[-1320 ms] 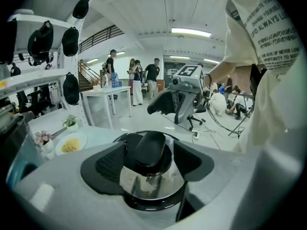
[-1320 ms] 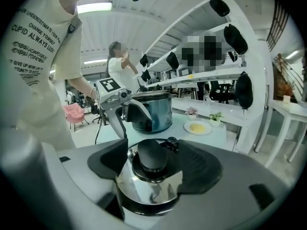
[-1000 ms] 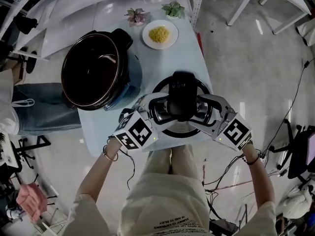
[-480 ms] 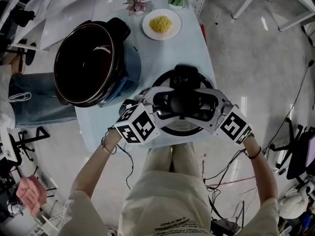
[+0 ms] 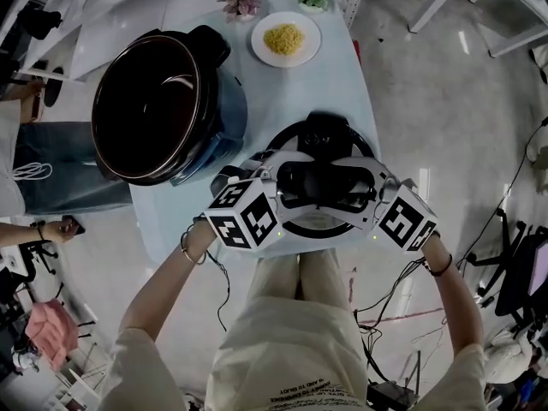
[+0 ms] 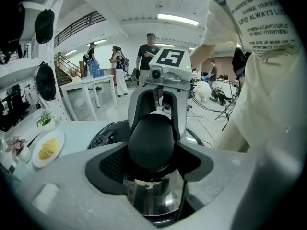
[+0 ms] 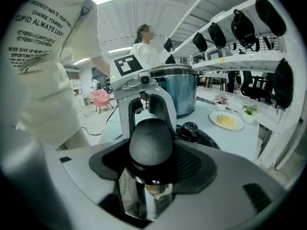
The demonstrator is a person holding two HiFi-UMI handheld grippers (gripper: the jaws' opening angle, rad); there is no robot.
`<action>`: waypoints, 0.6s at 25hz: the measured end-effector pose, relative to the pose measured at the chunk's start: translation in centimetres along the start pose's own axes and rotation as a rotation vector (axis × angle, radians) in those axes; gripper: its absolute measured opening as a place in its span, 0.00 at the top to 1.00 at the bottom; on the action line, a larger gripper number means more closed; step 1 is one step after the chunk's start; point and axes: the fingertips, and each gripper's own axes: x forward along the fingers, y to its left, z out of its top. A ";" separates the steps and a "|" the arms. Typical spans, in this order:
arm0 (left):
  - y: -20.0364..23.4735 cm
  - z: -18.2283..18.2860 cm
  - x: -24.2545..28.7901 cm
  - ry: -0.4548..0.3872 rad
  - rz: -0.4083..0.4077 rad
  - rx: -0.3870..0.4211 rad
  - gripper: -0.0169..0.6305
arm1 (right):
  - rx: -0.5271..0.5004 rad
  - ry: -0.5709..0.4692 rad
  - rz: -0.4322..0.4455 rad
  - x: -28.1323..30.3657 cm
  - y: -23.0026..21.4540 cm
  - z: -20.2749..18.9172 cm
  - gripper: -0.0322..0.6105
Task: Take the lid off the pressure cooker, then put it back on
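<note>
Now, on the table point(image 5: 342, 84), left gripper point(image 5: 284, 180) and just-closing right gripper point(image 5: 366, 185) loosely straddle the lid handle point(image 5: 324, 181).

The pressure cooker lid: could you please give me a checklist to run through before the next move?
1. Lid off the pot, at the table's near edge: ok.
2. Pot mouth open and unobstructed: ok.
3. Handle between left gripper's jaws: ok.
4. Handle between right gripper's jaws, which have just been closing: ok.
5. Pads pressing firmly on the handle: cannot tell.
6. Plate away from the path to the pot: ok.
</note>
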 end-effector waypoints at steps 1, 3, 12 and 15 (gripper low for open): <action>0.0 0.0 0.0 0.004 -0.008 -0.004 0.51 | -0.004 0.002 0.005 0.0 0.0 0.0 0.51; 0.1 0.0 0.0 0.011 -0.015 -0.008 0.51 | -0.004 0.004 0.012 0.1 0.0 0.0 0.51; 0.0 -0.1 0.1 0.034 -0.010 -0.021 0.52 | 0.025 0.037 0.016 0.2 0.0 -0.1 0.52; 0.0 -0.3 0.2 0.064 -0.012 -0.030 0.52 | 0.025 0.068 0.014 0.2 0.0 -0.2 0.52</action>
